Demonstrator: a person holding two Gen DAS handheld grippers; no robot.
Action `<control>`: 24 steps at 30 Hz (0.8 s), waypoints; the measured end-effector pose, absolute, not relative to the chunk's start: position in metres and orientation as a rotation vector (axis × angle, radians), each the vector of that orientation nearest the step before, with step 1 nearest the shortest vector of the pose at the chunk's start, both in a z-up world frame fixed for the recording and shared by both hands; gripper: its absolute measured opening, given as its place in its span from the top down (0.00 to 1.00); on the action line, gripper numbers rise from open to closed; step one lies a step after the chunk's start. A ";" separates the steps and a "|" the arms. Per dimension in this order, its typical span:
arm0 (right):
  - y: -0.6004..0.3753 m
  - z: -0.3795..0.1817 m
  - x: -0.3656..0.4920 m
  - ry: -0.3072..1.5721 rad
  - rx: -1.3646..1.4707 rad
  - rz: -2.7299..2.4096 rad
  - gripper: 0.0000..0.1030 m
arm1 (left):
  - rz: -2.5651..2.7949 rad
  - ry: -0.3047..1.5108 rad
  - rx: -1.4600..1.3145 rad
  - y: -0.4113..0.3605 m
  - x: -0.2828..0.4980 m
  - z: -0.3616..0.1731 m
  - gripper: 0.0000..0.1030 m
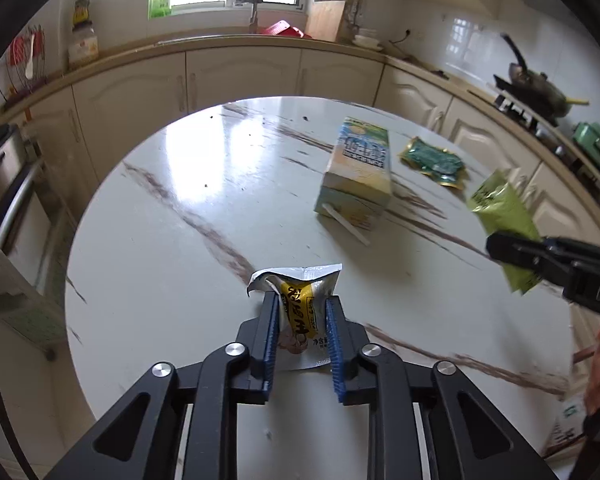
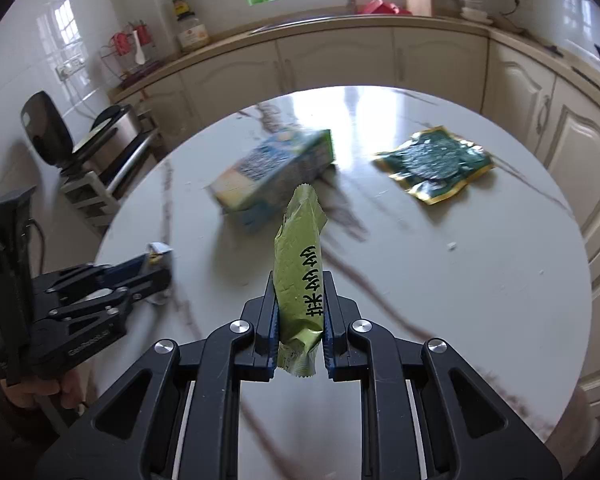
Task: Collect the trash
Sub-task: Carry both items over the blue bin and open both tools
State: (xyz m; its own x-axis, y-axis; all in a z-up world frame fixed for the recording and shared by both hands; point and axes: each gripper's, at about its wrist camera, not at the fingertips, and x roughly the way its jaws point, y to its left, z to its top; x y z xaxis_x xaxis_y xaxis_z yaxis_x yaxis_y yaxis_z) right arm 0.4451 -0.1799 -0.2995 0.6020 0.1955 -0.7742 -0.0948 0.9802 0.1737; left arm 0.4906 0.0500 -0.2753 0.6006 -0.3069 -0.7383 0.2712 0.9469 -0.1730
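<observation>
Silver-yellow wrapper (image 1: 300, 312) is clamped in left gripper (image 1: 302, 320), green wrapper (image 2: 300, 276) in right gripper (image 2: 300, 312); pickup step judged done, both to be carried to a bin, none seen; carton (image 1: 358, 168) and dark green packet (image 1: 434, 160) are left far right on table (image 1: 160, 240).

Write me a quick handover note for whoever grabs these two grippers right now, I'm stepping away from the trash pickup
Left gripper: shut on the silver and yellow wrapper, low over the round table.
Right gripper: shut on the light green wrapper, held above the table.
On the table: the drink carton lying on its side with its straw, and the dark green packet beyond it.
Done: two wrappers gripped.
Left: no bin is in view, so find it, drop both wrappers, then collect the carton and the packet.
</observation>
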 end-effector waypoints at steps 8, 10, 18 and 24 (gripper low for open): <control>-0.139 -0.287 0.425 0.895 0.119 0.212 0.84 | -0.428 0.843 -0.120 0.067 0.461 -0.268 0.87; -0.125 -0.284 0.422 0.897 0.108 0.224 0.84 | -0.432 0.821 -0.134 0.076 0.450 -0.260 0.87; -0.036 -0.276 0.409 0.882 0.031 0.337 0.84 | -0.425 0.755 -0.258 0.168 0.392 -0.246 0.87; 0.050 -0.299 0.401 0.925 -0.043 0.450 0.84 | -0.380 0.779 -0.378 0.264 0.344 -0.276 0.87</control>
